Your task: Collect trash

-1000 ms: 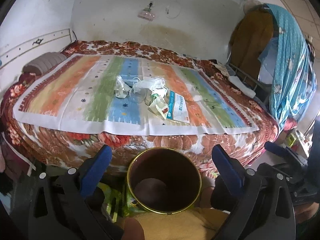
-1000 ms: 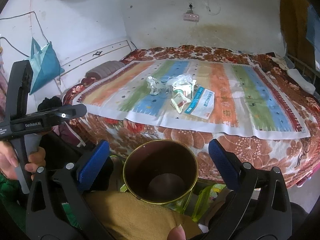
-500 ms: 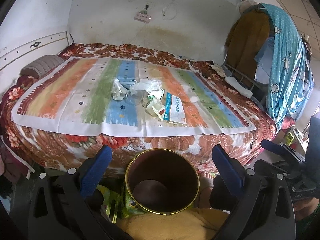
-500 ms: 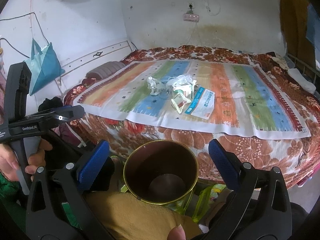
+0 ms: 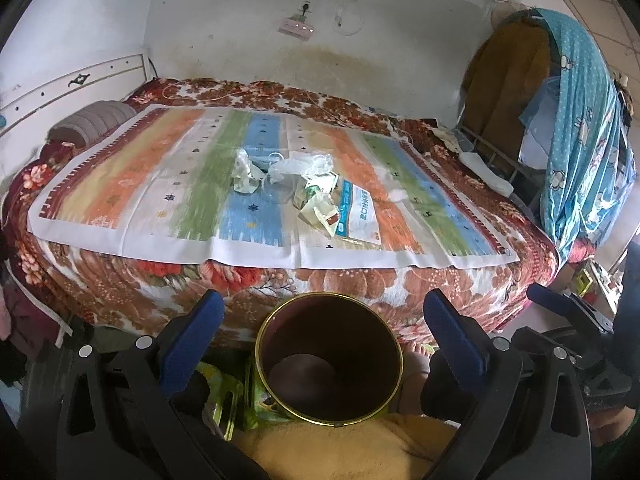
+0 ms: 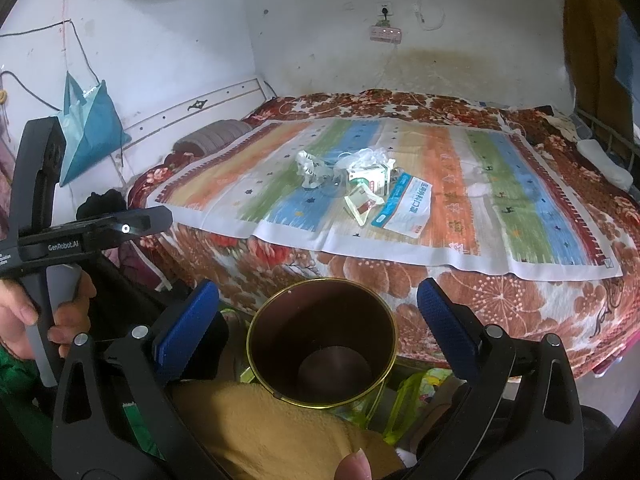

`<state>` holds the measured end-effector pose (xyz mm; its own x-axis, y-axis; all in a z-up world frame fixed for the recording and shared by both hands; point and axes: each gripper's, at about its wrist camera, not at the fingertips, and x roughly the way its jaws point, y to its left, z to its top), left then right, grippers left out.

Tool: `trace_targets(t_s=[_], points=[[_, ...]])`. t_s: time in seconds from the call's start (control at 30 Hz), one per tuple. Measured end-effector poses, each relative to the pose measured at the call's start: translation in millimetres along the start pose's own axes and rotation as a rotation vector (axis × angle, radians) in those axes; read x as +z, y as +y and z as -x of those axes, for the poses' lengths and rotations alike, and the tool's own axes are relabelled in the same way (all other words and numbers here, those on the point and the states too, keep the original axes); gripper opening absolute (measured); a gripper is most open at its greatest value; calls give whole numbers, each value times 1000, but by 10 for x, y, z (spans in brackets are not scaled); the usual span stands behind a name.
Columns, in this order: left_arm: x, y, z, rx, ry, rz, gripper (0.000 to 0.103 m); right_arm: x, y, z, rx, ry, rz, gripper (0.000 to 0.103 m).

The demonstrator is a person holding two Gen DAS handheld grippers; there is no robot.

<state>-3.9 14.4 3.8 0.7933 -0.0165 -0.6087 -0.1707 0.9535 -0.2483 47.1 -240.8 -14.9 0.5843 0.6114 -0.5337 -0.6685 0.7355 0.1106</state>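
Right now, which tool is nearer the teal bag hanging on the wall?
Left. The left tool is held below and in front of the teal bag, on that wall's side; the right tool sits farther right, with the left tool between it and the bag.

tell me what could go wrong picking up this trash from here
1. The trash pile sits mid-bed, far from the can; a loose piece could drop on the way.
2. The clear plastic and crumpled paper are flimsy and tangled, so open tongs may drag several at once.
3. The flat packet lies flush on the sheet; pinching may snag cloth.
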Motion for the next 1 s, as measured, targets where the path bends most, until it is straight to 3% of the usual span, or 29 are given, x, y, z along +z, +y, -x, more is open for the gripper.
trace_targets(t_s=[0.73, 1.0], points=[[51, 76, -143, 3, 46, 53, 97, 30, -44, -118, 14, 26, -25, 94], [212, 83, -488, 2, 124, 68, 97, 146, -109, -285, 30, 66, -42, 94]])
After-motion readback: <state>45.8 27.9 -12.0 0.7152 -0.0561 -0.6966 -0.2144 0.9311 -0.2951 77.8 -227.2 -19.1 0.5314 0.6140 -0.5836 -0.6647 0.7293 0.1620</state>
